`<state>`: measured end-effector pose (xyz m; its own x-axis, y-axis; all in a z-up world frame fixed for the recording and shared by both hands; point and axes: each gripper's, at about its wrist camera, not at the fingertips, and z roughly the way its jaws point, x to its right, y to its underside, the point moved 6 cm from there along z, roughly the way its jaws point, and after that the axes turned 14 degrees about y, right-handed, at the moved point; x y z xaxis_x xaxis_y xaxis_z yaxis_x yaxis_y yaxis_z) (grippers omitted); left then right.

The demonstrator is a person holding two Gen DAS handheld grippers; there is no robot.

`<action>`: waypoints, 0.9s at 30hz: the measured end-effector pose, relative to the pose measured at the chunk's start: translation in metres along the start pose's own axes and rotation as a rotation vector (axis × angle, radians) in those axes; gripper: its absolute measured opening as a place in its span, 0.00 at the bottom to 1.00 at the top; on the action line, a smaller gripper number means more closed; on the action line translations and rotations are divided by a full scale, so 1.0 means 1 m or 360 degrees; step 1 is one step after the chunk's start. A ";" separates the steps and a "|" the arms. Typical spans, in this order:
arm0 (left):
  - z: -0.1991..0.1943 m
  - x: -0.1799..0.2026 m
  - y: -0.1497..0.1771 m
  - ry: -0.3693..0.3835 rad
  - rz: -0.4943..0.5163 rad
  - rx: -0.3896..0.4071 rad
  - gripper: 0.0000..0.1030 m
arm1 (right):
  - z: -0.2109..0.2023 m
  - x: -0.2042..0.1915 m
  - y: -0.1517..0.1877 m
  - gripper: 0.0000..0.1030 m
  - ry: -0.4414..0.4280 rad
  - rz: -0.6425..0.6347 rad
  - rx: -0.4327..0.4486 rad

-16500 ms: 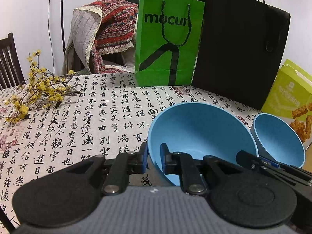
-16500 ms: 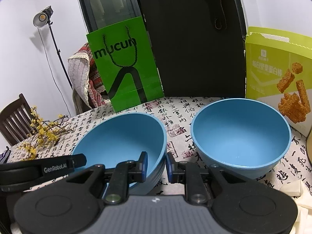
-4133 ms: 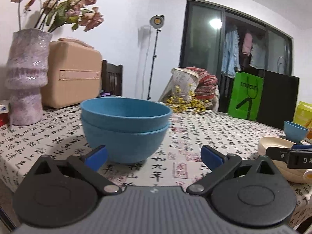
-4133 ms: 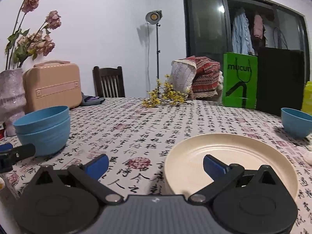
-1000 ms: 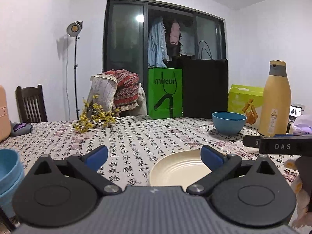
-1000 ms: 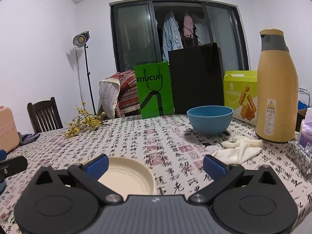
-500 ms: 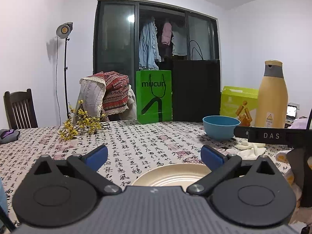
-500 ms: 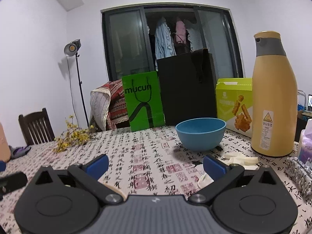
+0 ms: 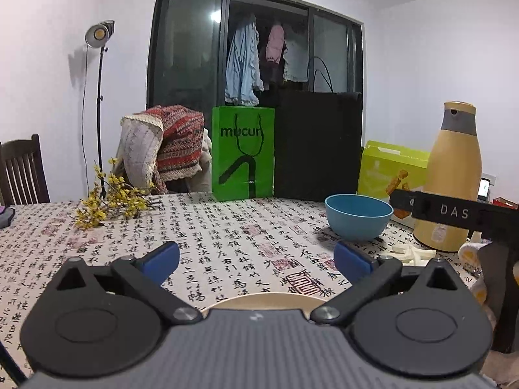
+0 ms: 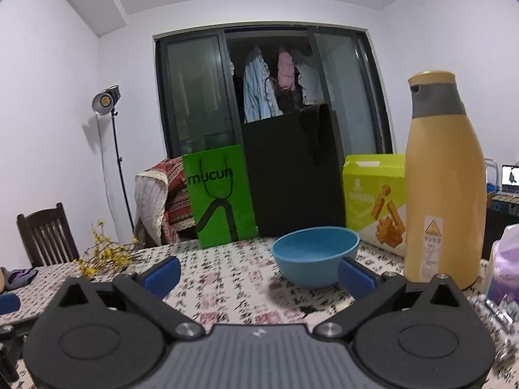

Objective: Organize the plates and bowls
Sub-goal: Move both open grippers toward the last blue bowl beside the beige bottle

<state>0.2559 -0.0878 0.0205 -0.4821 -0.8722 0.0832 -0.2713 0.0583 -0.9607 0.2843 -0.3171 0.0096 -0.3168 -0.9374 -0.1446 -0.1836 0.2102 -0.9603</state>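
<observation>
Both your jaws stand wide w/ nothing held: right gripper (image 10: 258,272) faces the blue bowl (image 10: 315,261) just ahead on the tabletop (image 10: 227,295), left gripper (image 9: 256,256) hangs over the cream plate (image 9: 266,300). Looks like you're on approach to the bowl; next, bring one jaw inside its rim, one outside, then close. Bowl is empty; plate mostly hidden, can't tell.
</observation>
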 end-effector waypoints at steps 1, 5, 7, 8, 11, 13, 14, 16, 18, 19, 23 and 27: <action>0.003 0.001 -0.001 -0.0001 0.0000 -0.0010 1.00 | 0.001 0.001 -0.002 1.00 0.0015 -0.0004 0.0007; 0.013 0.006 -0.006 0.0012 0.0021 -0.0034 1.00 | 0.009 0.003 -0.011 1.00 0.0058 -0.0027 0.0026; 0.019 0.009 -0.009 0.0025 0.0018 -0.0048 1.00 | 0.014 0.003 -0.013 1.00 0.0070 -0.0029 0.0022; 0.022 0.010 -0.011 0.0031 0.0014 -0.0059 1.00 | 0.016 0.003 -0.014 1.00 0.0072 -0.0030 0.0018; 0.032 0.012 -0.016 0.0041 -0.0002 -0.0093 1.00 | 0.024 0.006 -0.017 1.00 0.0078 -0.0020 0.0008; 0.040 0.012 -0.020 0.0059 -0.0026 -0.0128 1.00 | 0.029 0.007 -0.020 1.00 0.0088 -0.0015 0.0010; 0.043 0.013 -0.022 0.0062 -0.0033 -0.0139 1.00 | 0.032 0.008 -0.023 1.00 0.0097 -0.0010 0.0014; 0.051 0.012 -0.027 0.0064 -0.0054 -0.0168 1.00 | 0.035 0.010 -0.026 1.00 0.0109 -0.0001 0.0022; 0.059 0.011 -0.030 0.0069 -0.0095 -0.0202 1.00 | 0.039 0.011 -0.031 1.00 0.0124 0.0006 0.0031; 0.063 0.009 -0.031 0.0070 -0.0119 -0.0216 1.00 | 0.041 0.012 -0.032 1.00 0.0128 0.0010 0.0033; 0.079 0.005 -0.033 0.0051 -0.0152 -0.0260 1.00 | 0.050 0.014 -0.040 1.00 0.0142 0.0024 0.0036; 0.096 0.006 -0.036 0.0017 -0.0116 -0.0289 1.00 | 0.061 0.015 -0.044 1.00 0.0151 0.0032 0.0025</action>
<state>0.3423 -0.1417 0.0305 -0.4642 -0.8721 0.1546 -0.4513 0.0827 -0.8885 0.3440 -0.3575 0.0356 -0.4072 -0.9023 -0.1415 -0.1621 0.2238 -0.9611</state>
